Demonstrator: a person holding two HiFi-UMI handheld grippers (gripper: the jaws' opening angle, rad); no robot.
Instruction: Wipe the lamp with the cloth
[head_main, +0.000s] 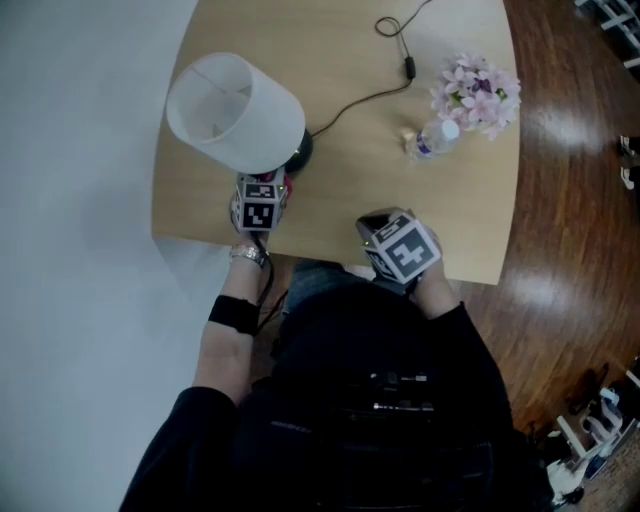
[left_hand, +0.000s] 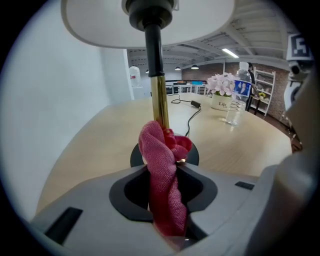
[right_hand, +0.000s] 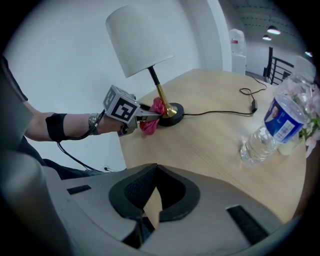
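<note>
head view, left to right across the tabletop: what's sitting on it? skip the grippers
lamp → water bottle → flowers

A light wooden bench (head_main: 340, 215) with a rounded edge stands against a white wall (head_main: 70, 250). On the bench's far right part a clear water bottle (head_main: 432, 139) with a blue label and white cap stands upright. A bunch of pink flowers (head_main: 477, 93) is just beside it. To the right is a dark, shiny wooden floor (head_main: 570, 250).
</note>
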